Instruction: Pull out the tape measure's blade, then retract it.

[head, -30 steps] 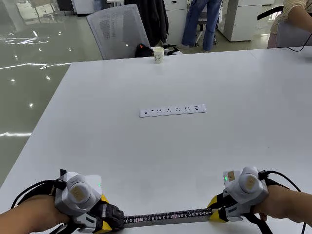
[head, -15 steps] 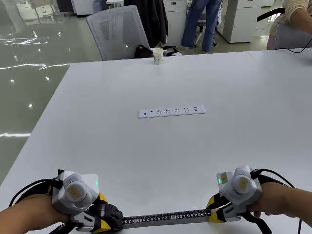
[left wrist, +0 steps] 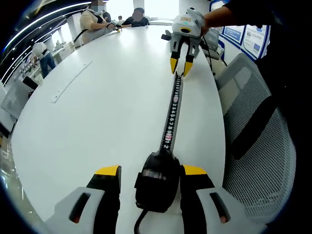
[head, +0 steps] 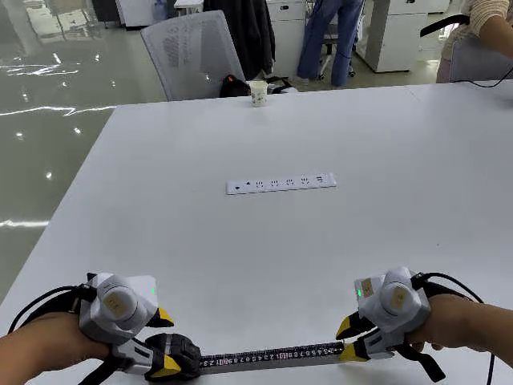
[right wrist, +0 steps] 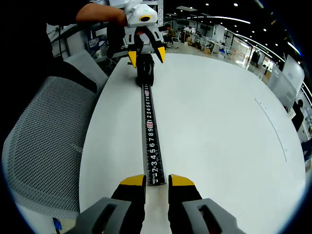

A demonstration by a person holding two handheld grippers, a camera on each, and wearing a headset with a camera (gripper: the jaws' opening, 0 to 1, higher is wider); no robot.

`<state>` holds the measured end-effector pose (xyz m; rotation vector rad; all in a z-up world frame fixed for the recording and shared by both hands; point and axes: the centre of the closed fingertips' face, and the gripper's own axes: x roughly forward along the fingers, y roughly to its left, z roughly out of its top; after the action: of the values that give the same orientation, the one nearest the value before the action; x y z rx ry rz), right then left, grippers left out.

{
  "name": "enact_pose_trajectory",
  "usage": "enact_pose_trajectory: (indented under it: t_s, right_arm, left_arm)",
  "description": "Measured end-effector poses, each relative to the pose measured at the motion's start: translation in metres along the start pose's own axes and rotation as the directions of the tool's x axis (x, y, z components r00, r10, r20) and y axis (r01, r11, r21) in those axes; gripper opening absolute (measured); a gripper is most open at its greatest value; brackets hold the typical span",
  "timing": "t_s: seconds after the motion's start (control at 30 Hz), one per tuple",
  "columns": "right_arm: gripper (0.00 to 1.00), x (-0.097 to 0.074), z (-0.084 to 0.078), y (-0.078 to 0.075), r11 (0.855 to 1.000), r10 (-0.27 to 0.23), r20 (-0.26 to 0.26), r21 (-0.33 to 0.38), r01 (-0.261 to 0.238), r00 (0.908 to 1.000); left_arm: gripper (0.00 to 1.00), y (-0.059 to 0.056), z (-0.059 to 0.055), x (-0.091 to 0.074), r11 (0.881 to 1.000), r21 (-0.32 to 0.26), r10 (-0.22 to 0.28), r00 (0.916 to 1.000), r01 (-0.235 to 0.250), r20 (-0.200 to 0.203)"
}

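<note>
1. Head view: the tape measure's case (head: 186,354) sits at the left gripper (head: 166,343). The blade (head: 272,357) runs left-right along the near edge of the table (head: 280,249) to the right gripper (head: 347,340). Span is about the same as 1 s ago.
2. Left gripper view: jaws are apart and straddle the case (left wrist: 157,180), with a gap on one side. The blade (left wrist: 173,112) points straight ahead.
3. Right gripper view: light numerals on the blade (right wrist: 148,126) count 1–9 from the tips, then a red mark. The tips hug the edges of the blade end; can't tell if they pinch it.
</note>
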<state>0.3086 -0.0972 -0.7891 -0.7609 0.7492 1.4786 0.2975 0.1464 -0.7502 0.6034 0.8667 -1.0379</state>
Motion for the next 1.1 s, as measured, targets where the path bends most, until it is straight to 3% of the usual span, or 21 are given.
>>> enact_pose_trajectory:
  t_s: [0.13, 0.2, 0.3, 0.33, 0.43, 0.53, 0.7, 0.73, 0.8, 0.83, 0.93, 1.1]
  right_arm:
    - [0.17, -0.004, 0.002, -0.002, 0.999, -0.031, 0.021, 0.024, 0.03, 0.9993]
    - [0.19, -0.006, 0.004, -0.003, 0.997, -0.049, 0.04, 0.056, 0.046, 0.998]
    - [0.23, -0.01, 0.002, -0.005, 0.99, -0.087, 0.058, 0.114, 0.08, 0.9945]
    - [0.25, -0.012, 0.002, -0.006, 0.986, -0.104, 0.066, 0.134, 0.094, 0.9924]
    - [0.27, -0.016, 0.0, -0.001, 0.971, -0.126, 0.09, 0.213, 0.105, 0.9879]
    - [0.3, -0.019, -0.004, 0.003, 0.96, -0.138, 0.105, 0.257, 0.108, 0.9848]
    - [0.34, -0.027, -0.01, 0.006, 0.934, -0.189, 0.126, 0.33, 0.139, 0.9738]
    - [0.35, -0.028, -0.01, 0.006, 0.93, -0.198, 0.131, 0.339, 0.144, 0.9714]
    - [0.37, -0.033, -0.012, 0.005, 0.911, -0.228, 0.138, 0.381, 0.161, 0.9638]
    - [0.38, -0.035, -0.015, 0.004, 0.903, -0.242, 0.132, 0.393, 0.173, 0.9614]
    - [0.42, -0.039, -0.021, 0.003, 0.898, -0.277, 0.107, 0.382, 0.218, 0.9548]
    - [0.48, -0.047, -0.025, 0.006, 0.877, -0.319, 0.111, 0.411, 0.249, 0.9413]
  left_arm:
    - [0.5, -0.003, 0.005, -0.002, 0.999, -0.049, -0.002, 0.9995, 0.003, 0.032]
    - [0.56, -0.012, 0.006, -0.001, 0.995, -0.094, -0.039, 0.9979, 0.044, 0.052]
    - [0.62, -0.01, 0.002, 0.001, 0.99, -0.138, -0.017, 0.9982, 0.025, 0.057]
    - [0.64, -0.011, 0.003, 0.001, 0.98, -0.195, -0.01, 0.9962, 0.027, 0.086]
    - [0.74, -0.011, 0.003, -0.001, 0.956, -0.29, 0.007, 0.9922, 0.03, 0.125]
    - [0.78, -0.008, -0.001, -0.004, 0.951, -0.31, 0.04, 0.9887, 0.007, 0.144]
    - [0.82, -0.008, -0.013, -0.007, 0.936, -0.349, 0.09, 0.9859, -0.036, 0.141]
    - [0.84, -0.007, -0.014, -0.008, 0.932, -0.361, 0.098, 0.9842, -0.039, 0.147]
    - [0.87, -0.006, -0.014, -0.01, 0.91, -0.412, 0.123, 0.9782, -0.044, 0.167]
    - [0.87, -0.006, -0.016, -0.012, 0.906, -0.419, 0.132, 0.9767, -0.05, 0.169]
    - [0.9, -0.009, -0.018, -0.013, 0.896, -0.442, 0.142, 0.9722, -0.047, 0.186]
    - [0.93, -0.014, -0.029, -0.012, 0.887, -0.458, 0.155, 0.9716, -0.057, 0.179]
